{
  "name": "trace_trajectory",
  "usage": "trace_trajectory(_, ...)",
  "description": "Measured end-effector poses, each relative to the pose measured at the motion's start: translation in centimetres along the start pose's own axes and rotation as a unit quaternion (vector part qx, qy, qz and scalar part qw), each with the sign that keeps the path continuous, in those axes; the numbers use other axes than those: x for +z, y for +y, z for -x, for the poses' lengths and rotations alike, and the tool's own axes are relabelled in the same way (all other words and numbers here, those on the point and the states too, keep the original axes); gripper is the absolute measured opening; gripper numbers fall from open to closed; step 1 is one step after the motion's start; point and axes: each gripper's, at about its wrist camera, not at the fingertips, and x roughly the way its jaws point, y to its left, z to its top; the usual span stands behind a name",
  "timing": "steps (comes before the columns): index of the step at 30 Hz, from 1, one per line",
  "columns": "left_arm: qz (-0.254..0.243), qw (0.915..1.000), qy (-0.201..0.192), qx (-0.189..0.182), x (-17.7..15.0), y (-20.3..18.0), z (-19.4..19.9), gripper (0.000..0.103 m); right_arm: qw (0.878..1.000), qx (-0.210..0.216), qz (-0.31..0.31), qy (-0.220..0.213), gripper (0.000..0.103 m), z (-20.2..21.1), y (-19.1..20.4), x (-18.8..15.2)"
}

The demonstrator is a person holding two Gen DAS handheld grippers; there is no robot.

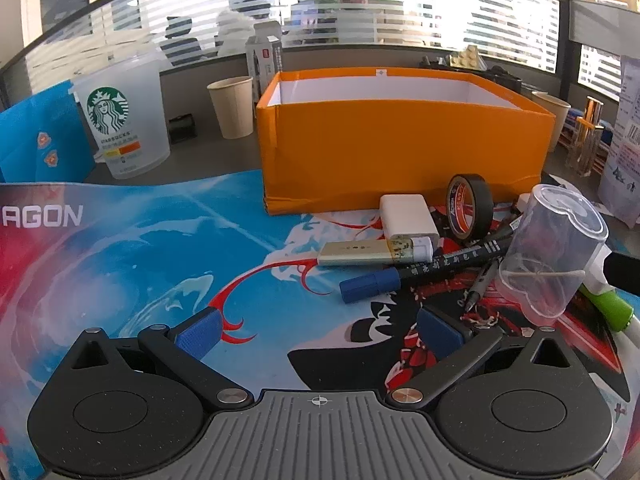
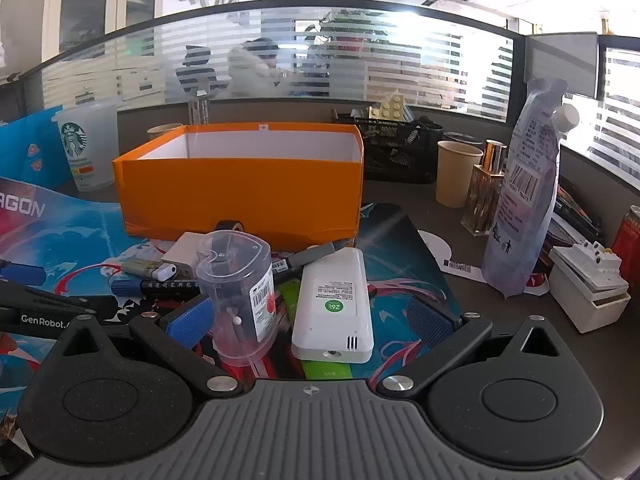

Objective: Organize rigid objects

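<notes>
The big orange box (image 2: 244, 192) stands open and looks empty at the back of the bright mat (image 1: 140, 248). In front of it lies a heap of small things waiting to go in. The white remote (image 2: 334, 304) is the biggest, lying flat right between the wide-open fingers of the right gripper (image 2: 310, 320), which holds nothing. Just beside it stands the clear plastic jar (image 2: 240, 292), touching that gripper's left pad. Farther back are a white charger block (image 1: 406, 214), a roll of black tape (image 1: 470, 206), a gold lighter (image 1: 362, 254) and a blue-capped marker (image 1: 424, 272). The left gripper (image 1: 318, 330) is wide open too, over bare mat, holding nothing. I think the remote should go first: slide both pads along its long sides, squeeze near the middle, and keep clear of the jar so it does not tip
</notes>
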Motion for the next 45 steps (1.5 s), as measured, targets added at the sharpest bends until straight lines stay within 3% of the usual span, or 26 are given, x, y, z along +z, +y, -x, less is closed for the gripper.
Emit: trace_trajectory(45, 0.004, 0.9998, 0.008, -0.016, -0.55, 0.18, -0.26, 0.103, 1.0, -0.001, 0.009, 0.005, 0.103, -0.5, 0.26, -0.2)
